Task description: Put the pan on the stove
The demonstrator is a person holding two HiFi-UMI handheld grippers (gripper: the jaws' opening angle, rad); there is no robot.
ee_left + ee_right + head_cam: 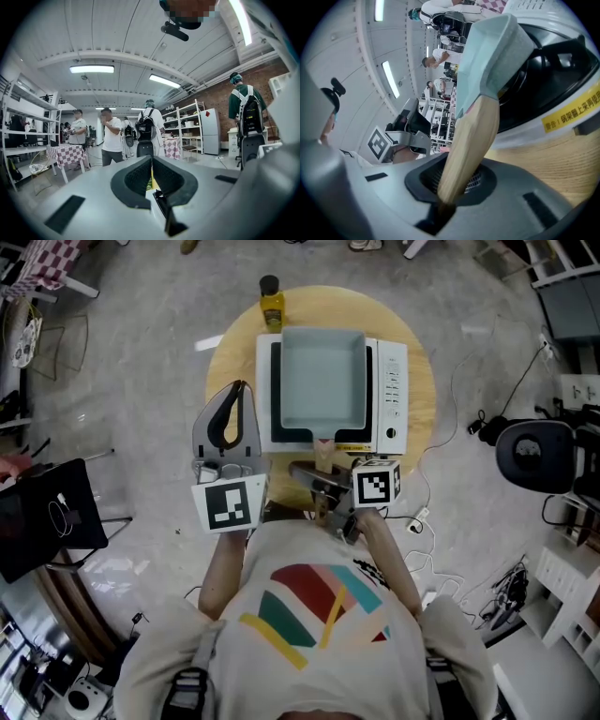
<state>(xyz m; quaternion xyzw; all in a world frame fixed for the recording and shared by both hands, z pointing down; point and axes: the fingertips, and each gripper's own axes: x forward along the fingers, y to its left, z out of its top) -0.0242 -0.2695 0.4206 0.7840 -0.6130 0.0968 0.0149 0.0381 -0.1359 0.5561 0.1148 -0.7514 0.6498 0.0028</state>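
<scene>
Two grippers work at a round table (230, 343). Left gripper (241, 395), jaws together and empty, has the stove (394, 395) just to its right. Ahead of the right gripper (454, 180), the square pan (322, 371) lies over the stove's top, its wooden handle (471, 140) clamped between that gripper's closed jaws. Risk: letting go before the pan sits flat could tip it off the stove's near edge.

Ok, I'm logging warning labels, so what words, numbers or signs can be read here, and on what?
Yellow strip on the stove front: Chinese characters, too distorted to read reliably.
Control panel of the stove: print too small to read.
Bottle label: too small to read.
Marker cubes: black-and-white patterns, no words.
Pan: no print visible.
</scene>
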